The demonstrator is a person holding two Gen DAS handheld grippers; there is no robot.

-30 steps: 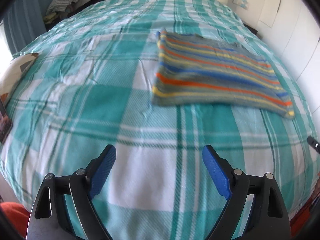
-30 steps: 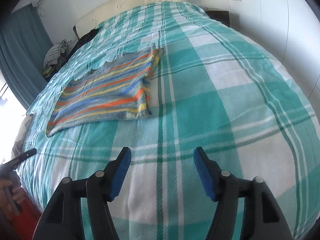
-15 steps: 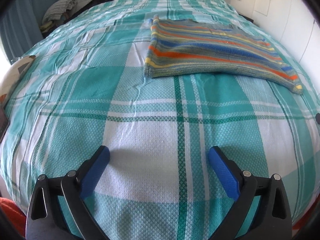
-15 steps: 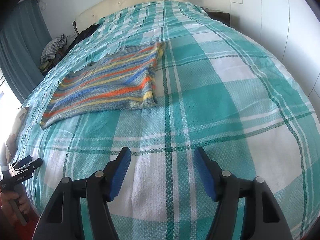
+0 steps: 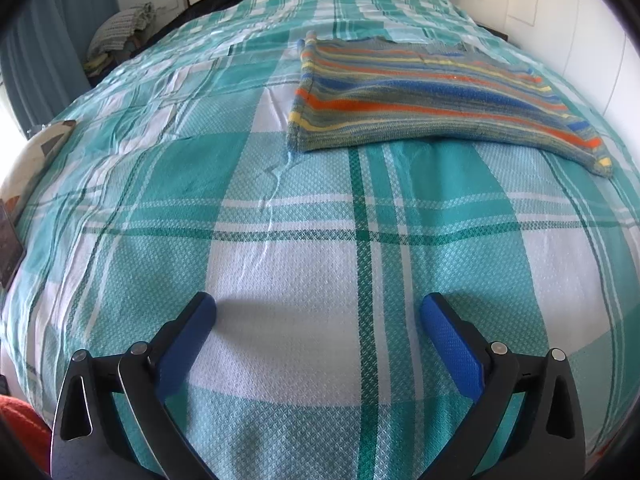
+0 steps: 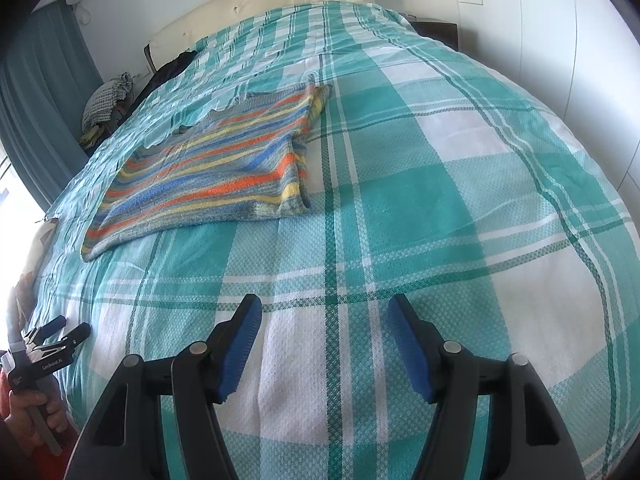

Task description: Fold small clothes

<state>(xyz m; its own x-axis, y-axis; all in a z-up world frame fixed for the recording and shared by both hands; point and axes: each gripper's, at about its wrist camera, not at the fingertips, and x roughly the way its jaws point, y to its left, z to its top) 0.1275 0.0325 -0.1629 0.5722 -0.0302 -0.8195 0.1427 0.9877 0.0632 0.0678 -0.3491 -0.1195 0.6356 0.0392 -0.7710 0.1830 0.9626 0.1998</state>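
A small striped knit garment (image 5: 432, 96) in blue, orange, yellow and grey lies flat and folded on the teal plaid bedspread (image 5: 280, 208). It also shows in the right wrist view (image 6: 216, 172). My left gripper (image 5: 318, 312) is open and empty, low over the bed's near edge, well short of the garment. My right gripper (image 6: 324, 308) is open and empty, also near the front edge, with the garment ahead and to its left. The left gripper (image 6: 66, 330) shows at the lower left of the right wrist view, held in a hand.
A cream headboard (image 6: 256, 12) and white wall stand at the far end. A pile of clothes (image 5: 120, 30) and a dark garment (image 5: 216, 0) lie at the far left. A blue curtain (image 6: 36, 120) hangs on the left. White cupboards (image 6: 580, 40) line the right.
Both grippers have moved forward and lower over the bed, so the garment looks closer. Both stay open and empty. The garment has not moved.
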